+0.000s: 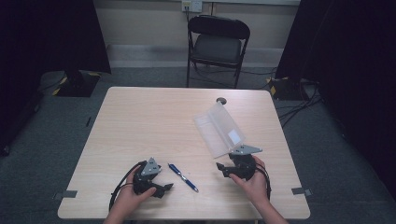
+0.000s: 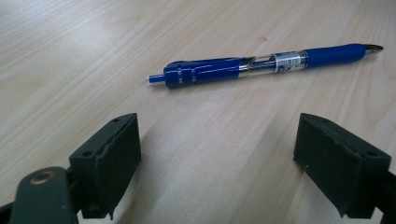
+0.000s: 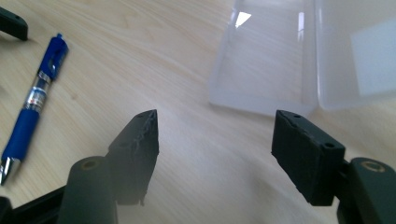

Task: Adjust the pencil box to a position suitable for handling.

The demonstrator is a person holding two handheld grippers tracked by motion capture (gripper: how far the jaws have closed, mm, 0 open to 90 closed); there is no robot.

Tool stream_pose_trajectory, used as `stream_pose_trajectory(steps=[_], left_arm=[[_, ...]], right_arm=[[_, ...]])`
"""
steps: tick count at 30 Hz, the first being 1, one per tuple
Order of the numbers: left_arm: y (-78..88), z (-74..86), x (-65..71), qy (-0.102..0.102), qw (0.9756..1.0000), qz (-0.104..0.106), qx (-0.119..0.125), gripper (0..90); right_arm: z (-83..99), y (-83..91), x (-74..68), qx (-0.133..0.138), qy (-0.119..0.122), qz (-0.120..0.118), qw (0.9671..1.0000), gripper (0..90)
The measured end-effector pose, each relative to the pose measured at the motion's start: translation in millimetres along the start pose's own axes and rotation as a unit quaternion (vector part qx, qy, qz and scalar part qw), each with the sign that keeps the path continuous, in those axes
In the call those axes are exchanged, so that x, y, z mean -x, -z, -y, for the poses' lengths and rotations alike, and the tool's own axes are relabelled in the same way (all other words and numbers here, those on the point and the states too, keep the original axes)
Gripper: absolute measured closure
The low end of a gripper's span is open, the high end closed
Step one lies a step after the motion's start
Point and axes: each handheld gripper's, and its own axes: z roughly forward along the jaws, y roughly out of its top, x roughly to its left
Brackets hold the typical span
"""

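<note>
A blue click pen lies flat on the wooden table near the front edge, between my two grippers. In the left gripper view the pen lies just beyond the wide-apart jaws of my left gripper, tip toward the right. My left gripper rests open on the table to the pen's left. My right gripper sits open to the pen's right, nothing between its jaws. A clear plastic case lies open behind the right gripper; its tray is empty.
A black folding chair stands beyond the table's far edge. A small dark round spot marks the table's far side. Dark curtains and cables on the floor flank the table. The pen shows at the left of the right gripper view.
</note>
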Motion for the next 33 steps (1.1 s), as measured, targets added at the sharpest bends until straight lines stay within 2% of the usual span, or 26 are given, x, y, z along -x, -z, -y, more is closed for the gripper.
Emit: stream_pose_trajectory(steps=[3, 5, 9, 14, 20, 22, 29, 31, 33], left_arm=[[0.0, 0.0, 0.0, -0.001, 1.0000, 0.000, -0.001, 14.3], [0.1, 0.0, -0.1, 0.000, 1.0000, 0.000, 0.000, 14.3], [0.1, 0.0, -0.1, -0.001, 1.0000, 0.000, -0.001, 14.3], [0.0, 0.0, 0.0, 0.000, 1.0000, 0.000, -0.001, 14.3], [0.0, 0.0, 0.0, 0.000, 1.0000, 0.000, 0.000, 14.3], [0.2, -0.2, -0.3, -0.004, 1.0000, -0.001, -0.002, 14.3], [0.1, -0.1, -0.2, -0.003, 1.0000, -0.001, -0.001, 14.3], [0.2, -0.2, -0.4, -0.005, 1.0000, -0.001, -0.002, 14.3], [0.2, -0.1, -0.3, -0.004, 1.0000, -0.001, -0.001, 14.3]], right_arm=[[-10.0, -4.5, -4.3, 0.002, 0.008, -0.001, 1.0000, 32.5], [-17.2, -8.5, -5.7, 0.002, -0.004, -0.007, 1.0000, 32.9], [-28.2, -15.7, -2.7, 0.004, -0.011, -0.002, 0.9999, 34.1], [-39.2, -27.5, 4.5, -0.001, -0.016, 0.002, 0.9999, 39.7], [-42.7, -41.4, 8.4, 0.003, -0.022, 0.001, 0.9998, 50.4], [-42.0, -47.4, 8.3, -0.003, -0.021, 0.004, 0.9998, 57.1], [-37.5, -56.4, 9.4, -0.015, -0.021, 0.009, 0.9996, 69.3], [-35.2, -58.8, 9.6, -0.019, -0.023, 0.003, 0.9995, 75.0], [-34.7, -59.2, 9.4, -0.021, -0.024, 0.002, 0.9995, 76.1]])
